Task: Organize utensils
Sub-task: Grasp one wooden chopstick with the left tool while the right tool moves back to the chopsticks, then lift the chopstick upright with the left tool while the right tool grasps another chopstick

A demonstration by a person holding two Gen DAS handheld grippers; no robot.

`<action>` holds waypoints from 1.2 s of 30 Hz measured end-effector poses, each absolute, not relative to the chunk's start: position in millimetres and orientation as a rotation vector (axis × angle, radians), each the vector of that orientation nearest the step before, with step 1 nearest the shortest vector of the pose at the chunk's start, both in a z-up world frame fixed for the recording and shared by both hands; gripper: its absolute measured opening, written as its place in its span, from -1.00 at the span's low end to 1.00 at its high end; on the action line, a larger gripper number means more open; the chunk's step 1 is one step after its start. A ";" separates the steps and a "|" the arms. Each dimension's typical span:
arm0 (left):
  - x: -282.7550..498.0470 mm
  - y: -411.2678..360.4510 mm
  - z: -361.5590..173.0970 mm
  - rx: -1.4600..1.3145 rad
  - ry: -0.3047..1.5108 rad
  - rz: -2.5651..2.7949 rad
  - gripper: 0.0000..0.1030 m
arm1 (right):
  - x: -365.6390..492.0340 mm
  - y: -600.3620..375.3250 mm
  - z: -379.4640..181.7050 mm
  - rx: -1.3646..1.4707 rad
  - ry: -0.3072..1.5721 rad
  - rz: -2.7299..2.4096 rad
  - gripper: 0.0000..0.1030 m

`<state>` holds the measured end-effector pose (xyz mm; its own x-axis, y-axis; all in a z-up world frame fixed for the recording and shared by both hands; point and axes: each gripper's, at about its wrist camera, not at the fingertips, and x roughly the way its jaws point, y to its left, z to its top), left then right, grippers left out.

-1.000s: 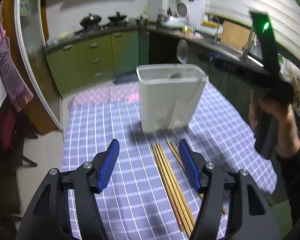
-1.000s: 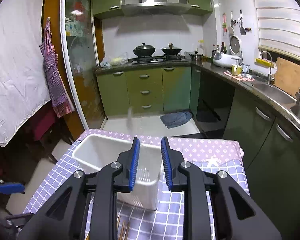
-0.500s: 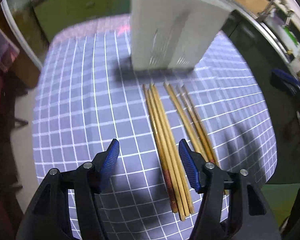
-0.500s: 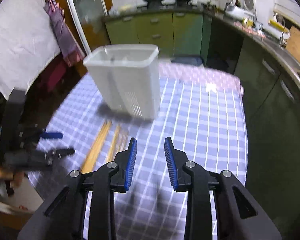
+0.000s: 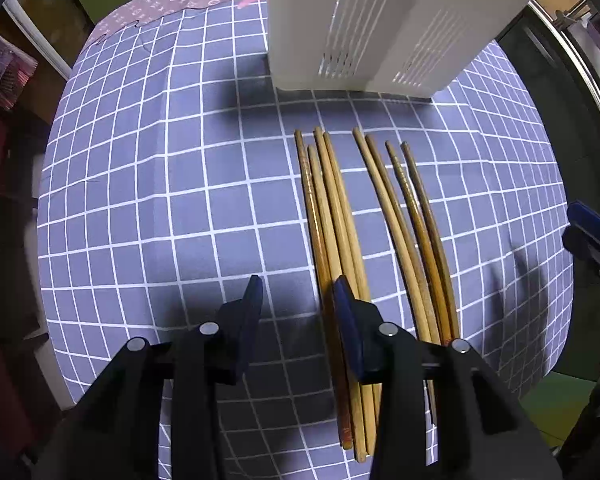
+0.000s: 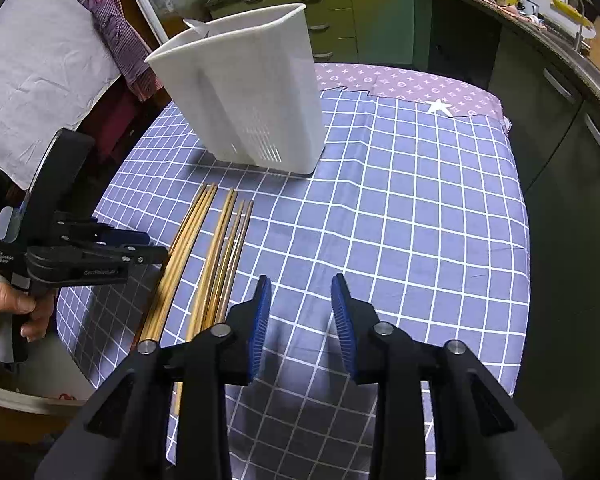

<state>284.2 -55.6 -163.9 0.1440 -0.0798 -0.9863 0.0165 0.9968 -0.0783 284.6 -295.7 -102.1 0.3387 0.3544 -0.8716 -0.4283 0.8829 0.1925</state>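
Eight chopsticks [image 5: 340, 216] run near-to-far on worktop [image 5: 180, 200], before holder [image 5: 380, 20] | left gripper [image 5: 296, 300] nearer, jaws closing, empty, bundle just right | right gripper [image 6: 300, 308] opening, empty.

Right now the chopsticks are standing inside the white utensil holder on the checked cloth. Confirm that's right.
Not right. The chopsticks lie flat on the checked cloth, in front of the white utensil holder, not inside it. The left wrist view shows this; the holder does stand on the cloth.
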 end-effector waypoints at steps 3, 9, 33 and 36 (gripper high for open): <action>289.3 -55.9 -166.9 -0.045 1.428 -0.057 -0.29 | 284.6 -295.5 -105.1 -0.072 1.124 0.514 -0.34; 297.2 -59.4 -172.1 -0.029 1.439 -0.050 -0.29 | 284.9 -295.2 -109.4 -0.075 1.138 0.518 -0.34; 304.9 -72.5 -170.8 0.018 1.416 -0.115 -0.86 | 295.8 -264.7 -123.3 -0.132 1.269 0.549 -0.30; 296.3 -66.4 -155.8 0.022 1.347 -0.122 -0.86 | 300.8 -249.9 -129.4 -0.150 1.303 0.551 -0.55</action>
<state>296.3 -66.4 -155.8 0.2162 -0.0750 -0.9735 0.1005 0.9935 -0.0543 300.8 -249.9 -129.4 0.1573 0.3006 -0.9407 -0.4653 0.8628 0.1979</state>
